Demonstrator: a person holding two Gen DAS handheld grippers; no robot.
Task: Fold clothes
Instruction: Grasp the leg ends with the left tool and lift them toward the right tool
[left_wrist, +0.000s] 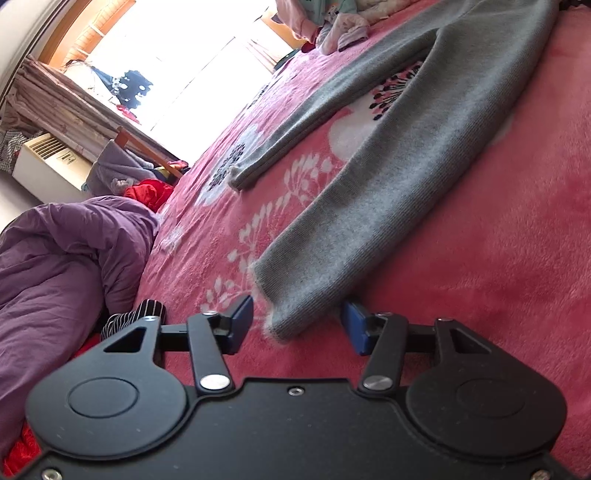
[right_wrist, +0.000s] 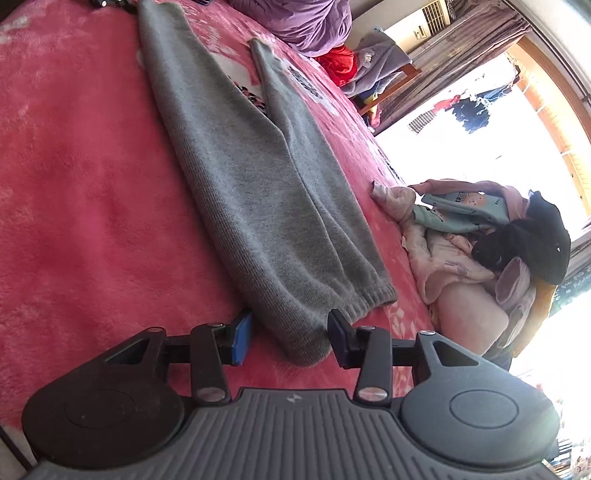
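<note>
Lay spread across the blanket (left_wrist: 498, 258): trousers (left_wrist: 388, 177), one cuff between the left gripper (left_wrist: 297, 325) pads, waistband between the right gripper (right_wrist: 290, 338) pads. Sat far right: heaped clothes (right_wrist: 480, 236).

One grey knit garment (left_wrist: 388, 155); two hand-held grippers; one pink floral blanket (left_wrist: 498, 258); one purple quilt (left_wrist: 66, 266); one clothes pile (right_wrist: 480, 236)

bare pink blanket (right_wrist: 74, 192) lies open along one long side of the grey knit trousers (right_wrist: 243, 192). the far side is hemmed in: a purple duvet (left_wrist: 55, 266) at one end (bulky), a clothes heap (right_wrist: 476, 243) at the other.
</note>
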